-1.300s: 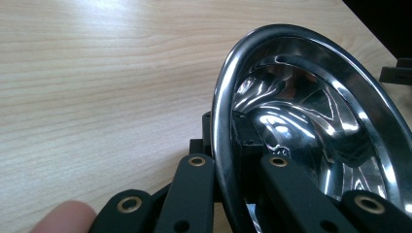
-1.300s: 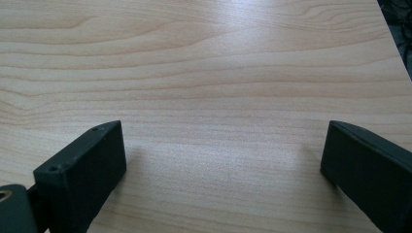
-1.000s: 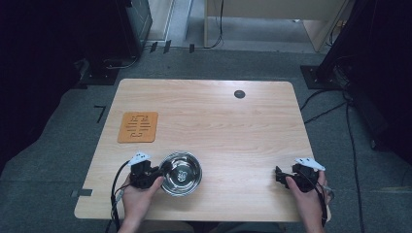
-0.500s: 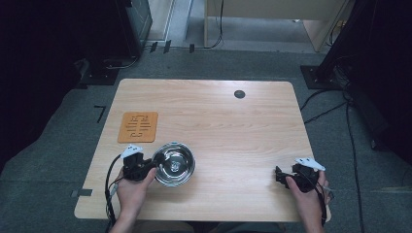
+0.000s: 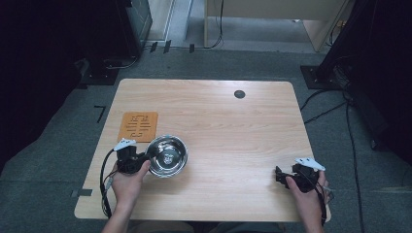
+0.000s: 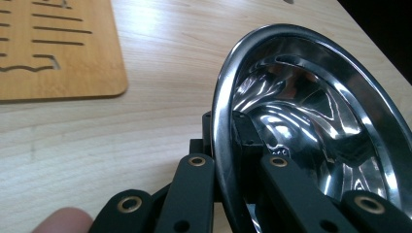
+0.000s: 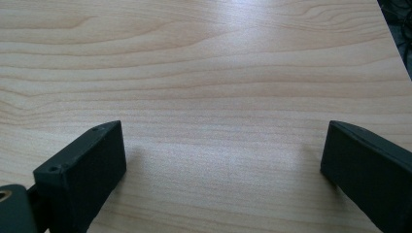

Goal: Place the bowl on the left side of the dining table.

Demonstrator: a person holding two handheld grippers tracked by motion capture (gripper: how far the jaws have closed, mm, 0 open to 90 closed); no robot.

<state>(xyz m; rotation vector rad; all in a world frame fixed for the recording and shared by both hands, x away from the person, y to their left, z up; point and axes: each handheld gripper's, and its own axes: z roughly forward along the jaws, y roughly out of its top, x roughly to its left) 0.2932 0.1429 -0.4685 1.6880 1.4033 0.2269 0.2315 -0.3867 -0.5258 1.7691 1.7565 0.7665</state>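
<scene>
Fingers of the left gripper are clamped on the rim of the steel bowl, one outside the wall and one inside, with the thin metal edge pinched between them. In the left gripper view the bowl stands tilted, its rim rising away from the grip and its polished inside facing the right of that view. From above, the bowl sits near the desk's front-left part, the left hand behind the gripper at its left side. Just beyond the bowl, toward the far left, lies the flat wooden mat with slots cut through it; its near corner is close to the bowl's rim, and I cannot tell whether they touch. The desk's left edge is near this hand, the front edge nearer still.

Fingers of the right gripper stand wide apart with nothing between them, bare wood showing in the gap. The right hand rests near the front-right corner, close to the right edge and the front edge. Between the two grippers the desk is open wood, and so is the whole far half, apart from a small dark round cap near the back edge
</scene>
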